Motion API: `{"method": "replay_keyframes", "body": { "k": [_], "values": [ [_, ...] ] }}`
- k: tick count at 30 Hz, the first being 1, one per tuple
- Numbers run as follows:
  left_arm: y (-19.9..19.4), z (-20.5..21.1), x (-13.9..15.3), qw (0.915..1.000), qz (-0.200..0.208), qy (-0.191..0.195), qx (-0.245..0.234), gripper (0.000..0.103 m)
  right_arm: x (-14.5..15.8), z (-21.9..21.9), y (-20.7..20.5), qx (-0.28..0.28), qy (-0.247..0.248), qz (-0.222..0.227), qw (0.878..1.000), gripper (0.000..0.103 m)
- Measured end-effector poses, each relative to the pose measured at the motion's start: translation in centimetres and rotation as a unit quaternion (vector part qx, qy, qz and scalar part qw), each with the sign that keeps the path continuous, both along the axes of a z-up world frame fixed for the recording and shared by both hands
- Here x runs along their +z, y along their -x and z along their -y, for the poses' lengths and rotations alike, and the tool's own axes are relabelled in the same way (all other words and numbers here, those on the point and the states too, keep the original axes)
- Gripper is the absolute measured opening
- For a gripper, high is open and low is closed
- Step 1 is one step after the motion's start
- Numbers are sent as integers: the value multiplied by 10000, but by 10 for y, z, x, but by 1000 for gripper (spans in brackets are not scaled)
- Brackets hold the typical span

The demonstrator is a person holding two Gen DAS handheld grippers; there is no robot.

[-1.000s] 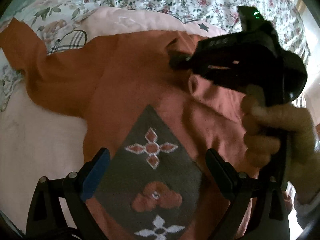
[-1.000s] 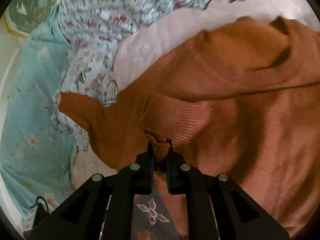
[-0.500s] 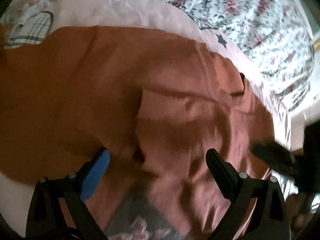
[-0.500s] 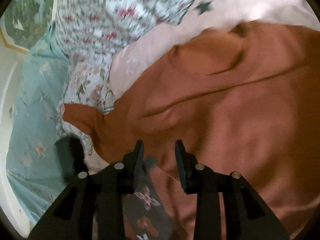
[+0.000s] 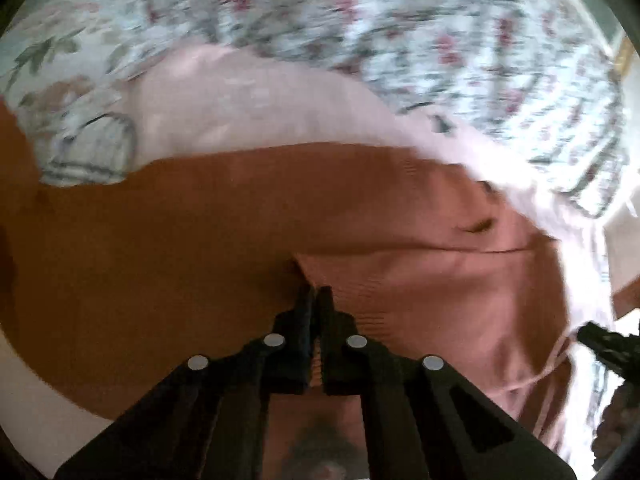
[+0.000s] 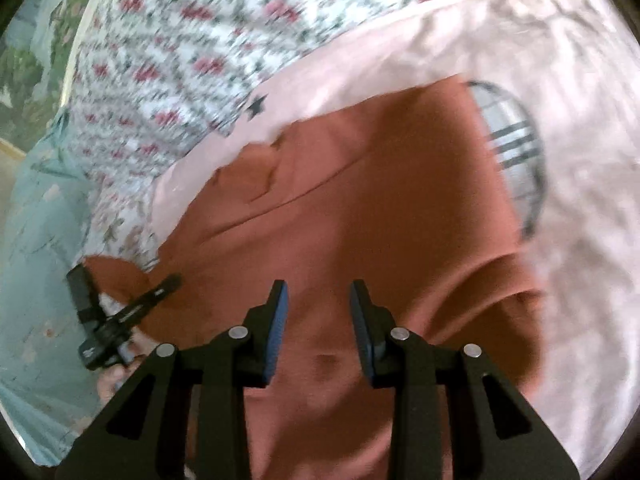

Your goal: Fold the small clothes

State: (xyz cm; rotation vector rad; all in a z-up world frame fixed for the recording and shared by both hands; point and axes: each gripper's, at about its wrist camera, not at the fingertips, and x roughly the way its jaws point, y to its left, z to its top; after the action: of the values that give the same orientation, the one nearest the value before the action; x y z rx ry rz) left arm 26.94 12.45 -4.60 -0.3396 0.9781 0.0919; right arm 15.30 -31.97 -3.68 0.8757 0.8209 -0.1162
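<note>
Bedding fills the background: a pink sheet (image 5: 248,104) with a floral quilt (image 5: 460,40) beyond it, both blurred. On the sheet lies the rust sweater (image 5: 200,216), spread wide across the middle of both views.

Left gripper (image 5: 316,296): its jaws have just closed and now pinch a ribbed fold of the sweater, the knit bunched between the black fingers (image 5: 304,320). A crease runs from that pinch off to the right. Below the fingers a grey patch (image 5: 320,444) on the knit shows dimly.

Right gripper (image 6: 318,300): its jaws stand partly apart, blue pads (image 6: 278,320) facing each other above the sweater (image 6: 360,200) with nothing between them. Whether the tips touch the knit I cannot tell. To its left the other gripper (image 6: 120,312) shows small against a teal cover (image 6: 36,240), at the sweater's edge. A plaid print (image 6: 512,136) on the sheet (image 6: 580,160) peeks out past the sweater's far right corner.
</note>
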Motion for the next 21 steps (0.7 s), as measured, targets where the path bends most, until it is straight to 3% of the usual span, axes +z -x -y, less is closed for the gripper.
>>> {"method": "replay_keyframes", "body": {
  "k": [5, 8, 10, 11, 12, 14, 19, 20, 21],
  "values": [
    [12, -23, 5, 9991, 101, 92, 400, 0, -14, 33, 10, -448, 200, -259, 9985, 34],
    [12, -24, 0, 9984, -26, 486, 274, 3, -20, 48, 9, -575, 322, -402, 9970, 41],
    [7, -18, -3, 9969, -100, 769, 119, 16, -19, 55, 9, -652, 264, -357, 9969, 41],
    [9, -15, -3, 9968, -96, 785, 77, 30, -19, 57, 9, -651, 258, -322, 9970, 41],
    [9, -9, -3, 9970, -155, 760, 56, 56, -18, 57, 9, -637, 274, -309, 9971, 41],
    [9, -4, -5, 9977, -243, 618, 105, 79, -15, 55, 6, -577, 322, -293, 9974, 43],
    [-7, 7, -23, 9968, -603, 527, -44, 76, -18, 48, 4, -464, 204, -256, 9984, 43],
    [-10, 9, -28, 9966, -654, 492, -100, 67, -18, 47, 4, -442, 175, -232, 9986, 43],
    [-11, 11, -31, 9966, -673, 449, -180, 43, -18, 47, 4, -425, 163, -215, 9987, 43]
  ]
}}
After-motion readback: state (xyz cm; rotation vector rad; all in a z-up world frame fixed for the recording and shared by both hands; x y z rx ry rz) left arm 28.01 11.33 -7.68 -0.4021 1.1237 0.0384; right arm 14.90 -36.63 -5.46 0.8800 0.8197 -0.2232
